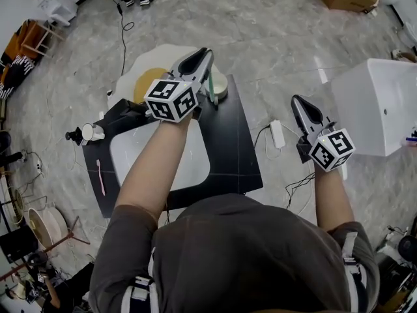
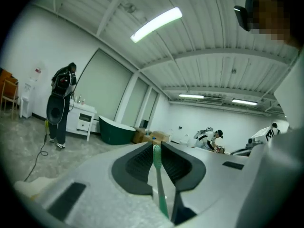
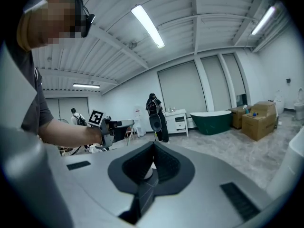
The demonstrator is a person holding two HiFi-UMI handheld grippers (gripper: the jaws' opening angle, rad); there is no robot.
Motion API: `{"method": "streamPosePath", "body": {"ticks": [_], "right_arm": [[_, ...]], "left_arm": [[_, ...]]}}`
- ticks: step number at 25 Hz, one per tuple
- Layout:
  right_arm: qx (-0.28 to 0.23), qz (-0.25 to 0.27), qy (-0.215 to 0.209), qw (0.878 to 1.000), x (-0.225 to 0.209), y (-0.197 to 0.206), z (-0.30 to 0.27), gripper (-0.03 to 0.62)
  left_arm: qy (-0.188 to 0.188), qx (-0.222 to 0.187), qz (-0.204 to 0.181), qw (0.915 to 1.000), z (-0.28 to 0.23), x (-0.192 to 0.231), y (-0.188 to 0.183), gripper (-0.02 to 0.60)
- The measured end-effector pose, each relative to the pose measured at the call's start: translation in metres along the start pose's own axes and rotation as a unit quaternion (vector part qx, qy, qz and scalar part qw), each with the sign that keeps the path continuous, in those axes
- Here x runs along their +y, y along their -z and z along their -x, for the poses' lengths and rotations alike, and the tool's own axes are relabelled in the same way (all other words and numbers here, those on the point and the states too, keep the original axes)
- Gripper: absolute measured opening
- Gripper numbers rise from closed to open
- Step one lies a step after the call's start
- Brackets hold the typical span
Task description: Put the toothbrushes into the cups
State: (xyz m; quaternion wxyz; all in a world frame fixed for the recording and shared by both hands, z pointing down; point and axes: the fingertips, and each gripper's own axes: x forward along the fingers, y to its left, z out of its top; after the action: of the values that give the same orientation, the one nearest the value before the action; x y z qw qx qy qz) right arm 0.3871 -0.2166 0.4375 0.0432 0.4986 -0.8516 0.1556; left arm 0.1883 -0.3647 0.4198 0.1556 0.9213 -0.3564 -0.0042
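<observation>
Along the black table's point(image 1: 242, 155) left edge lies a pink toothbrush point(image 1: 100, 177), with a white cup point(image 1: 92, 133) just beyond it. Over the table's far side, the left gripper point(image 1: 207, 53) clamps a green toothbrush point(image 1: 212, 87). The brush looks light, stiff and probably slippery, so it is best held mid-handle. Right of the table, the right gripper point(image 1: 297, 100) hangs closed and empty.

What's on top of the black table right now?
A white tray, a pink toothbrush near the left edge, a white cup at the far-left corner. The person's left arm covers part of the tray; what lies beneath is hidden.
</observation>
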Motion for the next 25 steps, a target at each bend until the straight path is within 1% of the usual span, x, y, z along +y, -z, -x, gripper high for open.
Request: {"method": "streamPosePath", "body": {"ticks": [2,4,7,9,13,17,19,22,25], "right_arm": [[0.001,-0.002,0.007,1.000,-0.007,0.003,0.002,-0.008],[0.005,-0.001,0.012,1.000,-0.012,0.009,0.003,-0.008],[0.014,-0.002,0.016,1.000,-0.015,0.017,0.005,-0.008],[0.017,-0.004,0.019,1.000,-0.017,0.019,0.005,-0.008],[0.021,-0.005,0.022,1.000,-0.021,0.022,0.002,-0.008],[0.025,-0.005,0.014,1.000,-0.015,0.023,-0.009,-0.008],[0.028,-0.004,0.006,1.000,-0.009,0.024,-0.017,-0.008],[0.025,-0.001,-0.012,1.000,0.002,0.017,-0.032,-0.006],[0.020,0.004,-0.034,0.999,0.017,0.005,-0.044,-0.008]], "left_arm": [[-0.005,-0.020,-0.014,0.9997,-0.011,0.008,-0.006,0.054],[-0.009,-0.031,-0.026,0.9991,-0.021,0.014,-0.003,0.054],[-0.007,-0.038,-0.042,0.9984,-0.033,0.017,0.011,0.054],[-0.005,-0.035,-0.049,0.9982,-0.036,0.019,0.024,0.055],[-0.005,0.001,-0.069,0.9976,-0.034,0.024,0.060,0.057],[-0.015,0.053,-0.059,0.9967,-0.020,0.024,0.101,0.060],[-0.016,0.077,-0.057,0.9952,-0.011,0.019,0.116,0.079],[-0.018,0.085,-0.052,0.9949,0.006,0.011,0.117,0.154],[-0.019,0.070,-0.046,0.9963,0.026,0.000,0.100,0.167]]}}
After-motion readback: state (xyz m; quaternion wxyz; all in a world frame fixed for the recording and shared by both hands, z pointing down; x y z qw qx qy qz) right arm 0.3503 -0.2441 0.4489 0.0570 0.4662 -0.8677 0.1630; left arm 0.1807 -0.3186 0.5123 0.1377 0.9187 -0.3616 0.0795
